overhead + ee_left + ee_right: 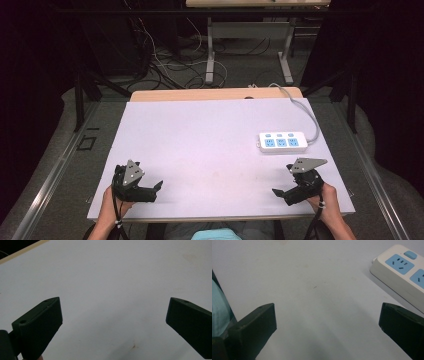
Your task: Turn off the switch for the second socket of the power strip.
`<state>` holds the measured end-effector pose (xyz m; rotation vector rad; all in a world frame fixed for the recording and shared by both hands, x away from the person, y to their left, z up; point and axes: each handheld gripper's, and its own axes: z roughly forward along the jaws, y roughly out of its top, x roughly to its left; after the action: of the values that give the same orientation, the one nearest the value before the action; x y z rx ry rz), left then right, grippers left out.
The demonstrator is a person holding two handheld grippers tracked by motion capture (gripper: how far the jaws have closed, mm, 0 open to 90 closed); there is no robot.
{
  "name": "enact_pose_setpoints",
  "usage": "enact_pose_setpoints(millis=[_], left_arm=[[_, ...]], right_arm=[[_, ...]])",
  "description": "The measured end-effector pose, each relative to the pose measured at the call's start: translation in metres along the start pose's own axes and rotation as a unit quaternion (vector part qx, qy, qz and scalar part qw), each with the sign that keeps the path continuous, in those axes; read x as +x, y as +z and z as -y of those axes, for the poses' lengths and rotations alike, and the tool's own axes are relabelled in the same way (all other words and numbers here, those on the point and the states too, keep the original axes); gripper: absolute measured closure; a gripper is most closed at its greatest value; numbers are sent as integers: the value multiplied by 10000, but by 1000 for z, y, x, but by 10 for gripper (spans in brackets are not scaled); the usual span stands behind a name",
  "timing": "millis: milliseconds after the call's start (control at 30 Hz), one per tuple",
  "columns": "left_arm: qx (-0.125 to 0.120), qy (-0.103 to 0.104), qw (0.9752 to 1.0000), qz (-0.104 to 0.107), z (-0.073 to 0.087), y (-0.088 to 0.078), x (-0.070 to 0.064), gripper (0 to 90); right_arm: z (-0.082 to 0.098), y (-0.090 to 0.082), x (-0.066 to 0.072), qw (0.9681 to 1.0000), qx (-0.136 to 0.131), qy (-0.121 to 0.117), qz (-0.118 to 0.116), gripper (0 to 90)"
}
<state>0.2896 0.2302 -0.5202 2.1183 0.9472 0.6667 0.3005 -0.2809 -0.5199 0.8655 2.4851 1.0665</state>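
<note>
On the white worktop (pixel 200 145) lies one thing only, a white power strip (pixel 282 142) with three blue sockets and three small blue switches; it sits at the right side, a little beyond the right gripper (pixel 281 194), and its grey cable (pixel 306 112) runs away over the far edge. Both grippers rest low near the person's edge, well apart from each other, and neither touches anything. The left gripper (pixel 155 189) has its jaws wide apart over bare surface, and the right gripper has its jaws wide apart too; in the right gripper view the strip (pixel 402 272) is near the right jaw but not between the jaws. The step in hand seems to be the reach for the strip. To do it well, the right gripper should probably turn toward the strip, come over its short width with the jaws open enough, and close on the body, not on the switches or the cable. The left gripper can steady the other end, because the stiff cable may pull the strip around. No brand, label or writing can be read on the strip; only the blue socket faces are visible.
</note>
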Motion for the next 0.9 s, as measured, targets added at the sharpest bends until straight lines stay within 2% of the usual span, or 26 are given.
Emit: enact_pose_setpoints(millis=[100,200,267,333,467,600,800,833,900], left_arm=[[6,51,10000,21,0,0,0,5],[-7,27,10000,56,0,0,-1,5],[28,119,9999,-12,-1,0,0,5],[51,51,10000,58,-1,1,-1,5],[75,116,9999,23,-2,2,-1,5],[80,142,9999,23,-1,2,-2,6],[59,171,9998,21,-2,2,-2,7],[45,171,9998,11,-2,2,-2,8],[42,164,9999,22,-2,3,-2,8]], right_arm=[[0,1,0,10000,24,71,-20,6],[0,2,-1,10000,46,-3,-41,6],[0,2,-1,9999,68,75,-27,6],[0,3,-2,10000,61,49,-22,6],[-2,2,-2,9999,47,77,-59,6],[-4,4,-3,10000,-12,79,35,4],[-6,4,-6,9999,84,116,-19,3],[-6,5,-6,9999,-15,141,21,3],[-7,4,-6,9999,14,109,3,2]])
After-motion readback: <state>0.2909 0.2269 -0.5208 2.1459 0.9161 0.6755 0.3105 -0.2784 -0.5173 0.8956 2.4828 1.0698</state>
